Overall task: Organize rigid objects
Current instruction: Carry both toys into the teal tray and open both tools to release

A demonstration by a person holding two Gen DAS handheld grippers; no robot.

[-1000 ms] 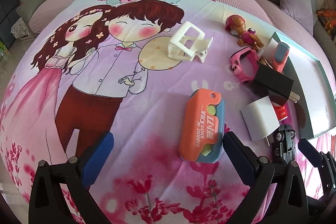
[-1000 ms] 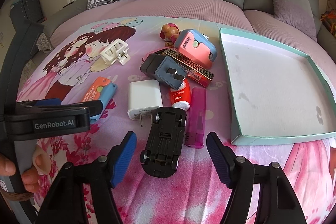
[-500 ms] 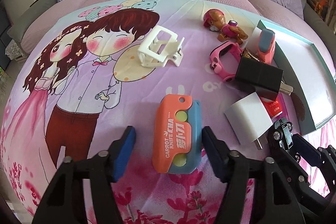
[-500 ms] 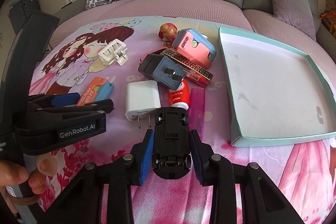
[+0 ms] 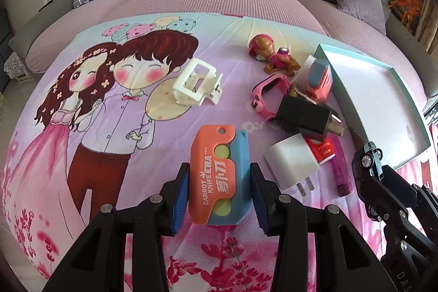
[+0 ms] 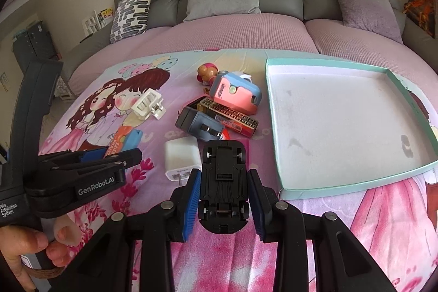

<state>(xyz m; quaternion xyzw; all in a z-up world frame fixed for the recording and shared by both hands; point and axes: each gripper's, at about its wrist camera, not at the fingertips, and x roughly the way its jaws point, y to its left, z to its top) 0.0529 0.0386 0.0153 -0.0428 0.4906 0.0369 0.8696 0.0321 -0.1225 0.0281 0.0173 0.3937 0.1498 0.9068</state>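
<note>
Both jaws grip: left gripper [image 5: 219,196] has just closed on the carrot knife toy [image 5: 219,177], right gripper [image 6: 223,197] clamps the upturned toy car [image 6: 223,182].
Pick-up looks finished; next, carry both right to the empty tray [image 6: 282,189]. Each long axis points along the fingers, away.

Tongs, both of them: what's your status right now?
Left tongs shut on orange-and-blue plastic toy knife. Right tongs shut on upturned black toy car. Teal-rimmed tray empty, path clear.
</note>
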